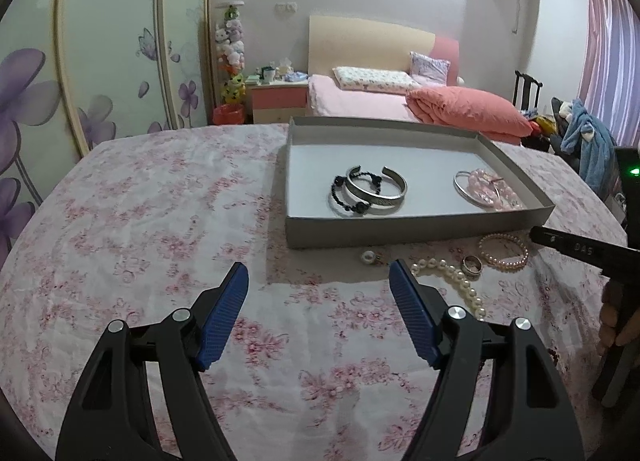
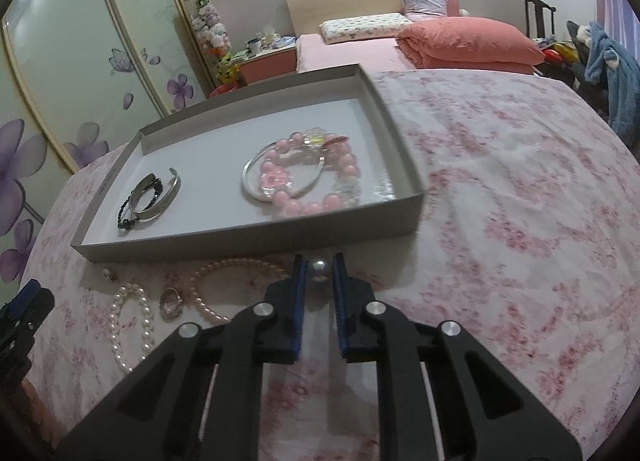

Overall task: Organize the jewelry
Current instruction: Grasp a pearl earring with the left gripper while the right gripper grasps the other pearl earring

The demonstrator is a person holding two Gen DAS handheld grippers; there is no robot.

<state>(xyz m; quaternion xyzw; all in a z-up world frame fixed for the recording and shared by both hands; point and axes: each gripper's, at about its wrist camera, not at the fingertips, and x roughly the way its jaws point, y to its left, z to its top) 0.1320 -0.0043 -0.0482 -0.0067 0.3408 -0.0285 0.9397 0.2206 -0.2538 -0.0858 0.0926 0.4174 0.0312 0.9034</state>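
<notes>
My right gripper (image 2: 319,263) is shut on a small silver ball (image 2: 320,271), just in front of the grey tray's near wall (image 2: 240,239). Inside the tray lie a pink bead bracelet (image 2: 320,185) with a thin silver bangle (image 2: 248,181), and a silver cuff (image 2: 160,201) over a black bead bracelet (image 1: 348,197). On the floral cloth left of that gripper lie a pale pink pearl bracelet (image 1: 502,251), a ring (image 1: 472,265), a white pearl strand (image 1: 452,281) and a pearl earring (image 1: 368,257). My left gripper (image 1: 319,275) hovers open over bare cloth, nothing between its fingers.
The table wears a pink floral cloth (image 1: 160,221) and ends just beyond the tray. A hand (image 1: 616,321) holds the right gripper at the left wrist view's right edge. Behind are a bed (image 1: 360,101), a wardrobe and a chair draped with blue clothing (image 1: 588,141).
</notes>
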